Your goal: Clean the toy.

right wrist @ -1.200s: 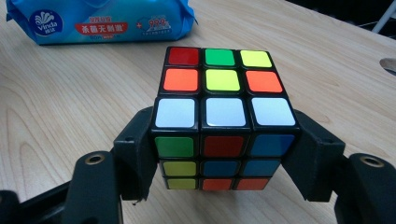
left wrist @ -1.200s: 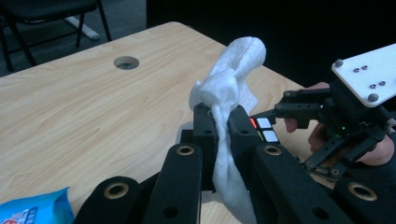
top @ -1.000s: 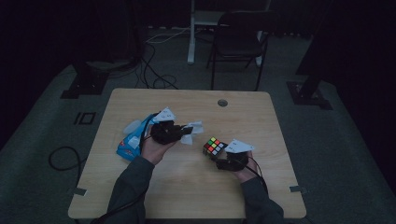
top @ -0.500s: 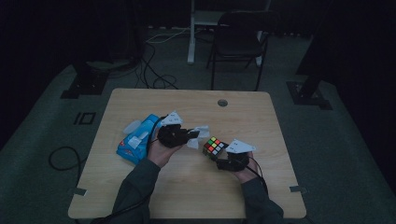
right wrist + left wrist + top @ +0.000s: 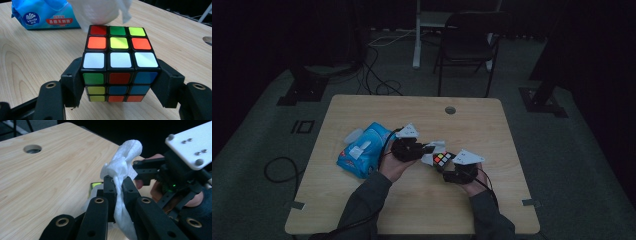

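**White tissue against the cube**

White tissue (image 5: 123, 170) sits pinched tight in our left gripper (image 5: 119, 182) jaws, its loose end reaching the puzzle cube (image 5: 120, 62). Our right gripper (image 5: 120, 82) jaws clamp that cube's sides just above the desk (image 5: 492, 130). Farther left lies a blue tissue pack (image 5: 363, 150).

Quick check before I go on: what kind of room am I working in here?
Probably a dim recording studio or lab, not a home: a lone wooden table on grey carpet, loose cables across the floor, black stand bases around it, and a folding chair behind.
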Available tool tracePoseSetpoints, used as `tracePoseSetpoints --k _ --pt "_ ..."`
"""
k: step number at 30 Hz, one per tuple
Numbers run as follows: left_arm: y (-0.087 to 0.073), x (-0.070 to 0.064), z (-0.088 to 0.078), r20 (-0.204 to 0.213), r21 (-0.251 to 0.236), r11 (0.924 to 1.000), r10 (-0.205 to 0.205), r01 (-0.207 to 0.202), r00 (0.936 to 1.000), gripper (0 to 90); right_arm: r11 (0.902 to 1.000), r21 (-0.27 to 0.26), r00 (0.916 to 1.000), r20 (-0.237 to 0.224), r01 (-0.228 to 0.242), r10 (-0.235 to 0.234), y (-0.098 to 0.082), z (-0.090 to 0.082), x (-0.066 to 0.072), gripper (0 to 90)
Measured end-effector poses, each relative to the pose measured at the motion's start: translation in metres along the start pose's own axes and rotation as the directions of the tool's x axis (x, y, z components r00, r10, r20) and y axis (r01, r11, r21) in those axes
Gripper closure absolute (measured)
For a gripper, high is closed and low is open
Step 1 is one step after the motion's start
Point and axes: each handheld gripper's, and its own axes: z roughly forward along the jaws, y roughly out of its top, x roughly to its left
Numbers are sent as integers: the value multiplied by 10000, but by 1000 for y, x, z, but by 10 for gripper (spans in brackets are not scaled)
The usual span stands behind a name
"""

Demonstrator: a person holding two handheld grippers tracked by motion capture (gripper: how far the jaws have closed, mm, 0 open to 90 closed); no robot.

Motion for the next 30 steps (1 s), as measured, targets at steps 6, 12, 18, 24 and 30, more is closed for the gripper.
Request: tracePoseSetpoints --k 6,12,18,24,30 --pt "0 -1 12 -39 282 9995 137 -136 9999 861 9999 -100 10000 29 40 -40 2 -2 1 346" --pt "-5 4 18 -476 397 9991 141 -122 9988 861 9999 -136 10000 4 85 -85 2 -2 2 346" --pt "-4 8 20 -889 498 9985 251 -208 9957 861 9998 -137 9999 -81 142 -143 3 -2 4 346" --pt "0 8 25 -1189 680 9970 453 -374 9919 860 9997 -162 9997 -134 184 -186 4 -2 5 346" --pt "2 4 33 -977 843 9953 557 -475 9936 859 9996 -201 9996 -192 185 -189 4 -2 6 346"
